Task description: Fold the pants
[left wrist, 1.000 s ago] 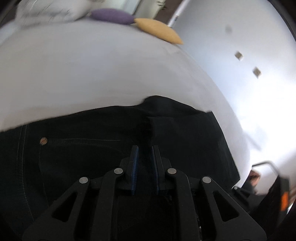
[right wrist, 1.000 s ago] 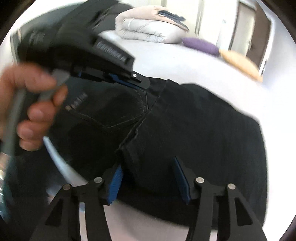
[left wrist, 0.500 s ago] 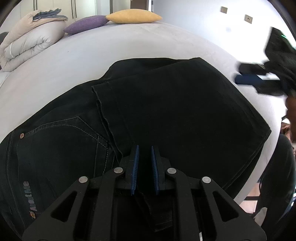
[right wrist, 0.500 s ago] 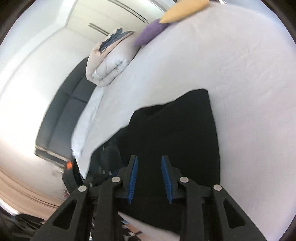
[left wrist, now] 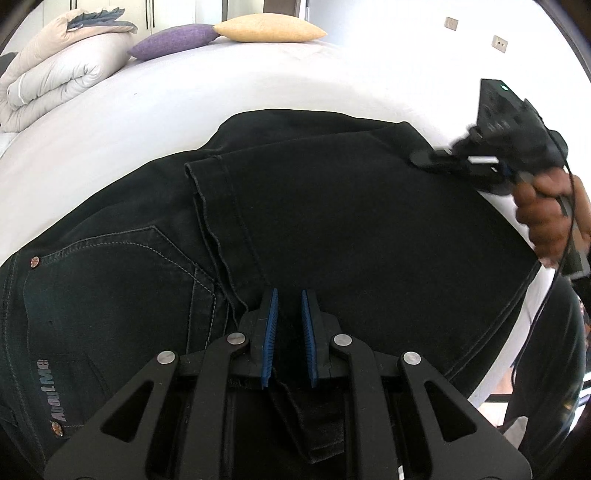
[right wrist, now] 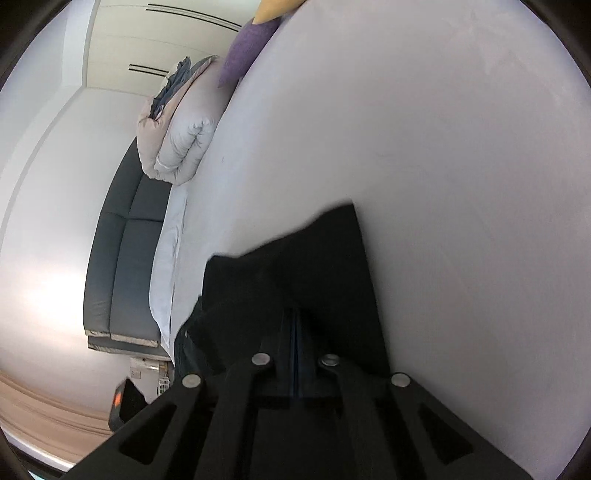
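A: Judging by how the pants lie on the bed, where does the fold stand?

B: One fold looks done. The legs are doubled over toward the seat; the hems lie across the middle, just right of the back pocket. What shows is a wide, flat, dark slab near the bed's near edge.

A: And the fingers?

B: The left gripper has its fingers nearly shut, a narrow gap pinching a strip of cloth at the near edge. The right gripper sits at the far right corner; its fingers have just been closing and are now fully together. From its own camera, cloth seems caught between them, though dark on dark I cannot be sure.

A: What is left?

B: Probably one more fold, carrying the right side over the left, then smoothing. The pillows and duvet lie well apart.
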The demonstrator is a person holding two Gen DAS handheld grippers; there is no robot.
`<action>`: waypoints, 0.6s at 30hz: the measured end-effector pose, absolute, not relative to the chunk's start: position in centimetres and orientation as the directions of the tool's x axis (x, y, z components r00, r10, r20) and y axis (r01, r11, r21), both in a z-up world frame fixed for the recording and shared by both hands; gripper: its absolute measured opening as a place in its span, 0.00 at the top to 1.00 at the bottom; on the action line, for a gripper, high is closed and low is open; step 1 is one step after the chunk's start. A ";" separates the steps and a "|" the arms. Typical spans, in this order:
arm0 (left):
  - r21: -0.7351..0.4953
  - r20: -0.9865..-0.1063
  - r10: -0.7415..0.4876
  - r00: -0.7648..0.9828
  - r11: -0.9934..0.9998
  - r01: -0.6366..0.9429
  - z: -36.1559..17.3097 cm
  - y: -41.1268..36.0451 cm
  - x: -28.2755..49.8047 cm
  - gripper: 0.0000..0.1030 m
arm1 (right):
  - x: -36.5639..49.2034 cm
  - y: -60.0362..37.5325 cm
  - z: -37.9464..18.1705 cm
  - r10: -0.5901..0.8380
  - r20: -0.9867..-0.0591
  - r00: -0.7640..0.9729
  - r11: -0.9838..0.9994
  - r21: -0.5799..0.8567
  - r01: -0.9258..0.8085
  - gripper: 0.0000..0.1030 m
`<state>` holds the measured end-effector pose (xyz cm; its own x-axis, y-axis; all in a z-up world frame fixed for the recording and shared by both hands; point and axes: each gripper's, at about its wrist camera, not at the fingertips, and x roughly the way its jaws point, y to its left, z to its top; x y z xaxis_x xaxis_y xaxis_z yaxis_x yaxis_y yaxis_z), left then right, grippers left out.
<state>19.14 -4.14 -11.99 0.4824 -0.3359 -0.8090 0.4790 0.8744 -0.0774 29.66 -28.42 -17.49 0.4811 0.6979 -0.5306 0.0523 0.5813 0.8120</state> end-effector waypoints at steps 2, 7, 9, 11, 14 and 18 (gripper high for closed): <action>-0.080 -0.807 -0.338 0.484 0.875 0.477 -12.0 -4.1 19.1 0.88 | 27.5 -28.5 -17.6 0.702 -0.532 0.473 0.584 0.810 0.044 1.00; -0.084 -0.804 -0.341 0.487 0.876 0.475 -12.0 -3.8 19.2 0.88 | 22.2 -28.0 -17.4 0.712 -0.526 0.465 0.578 0.815 0.038 1.00; -0.084 -0.802 -0.342 0.490 0.876 0.475 -12.4 -3.6 19.0 0.88 | 20.3 -27.5 -17.2 0.710 -0.534 0.460 0.585 0.810 0.038 1.00; -0.087 -0.801 -0.344 0.490 0.877 0.473 -12.4 -3.4 18.9 0.88 | 18.7 -27.0 -17.0 0.711 -0.537 0.454 0.586 0.809 0.039 1.00; -0.086 -0.799 -0.344 0.493 0.877 0.473 -12.5 -3.2 18.7 0.88 | 16.4 -26.4 -16.9 0.701 -0.555 0.449 0.602 0.797 0.046 1.00; -0.083 -0.797 -0.343 0.497 0.878 0.472 -12.6 -3.0 18.5 0.88 | 14.8 -26.0 -17.1 0.676 -0.568 0.470 0.617 0.785 0.060 1.00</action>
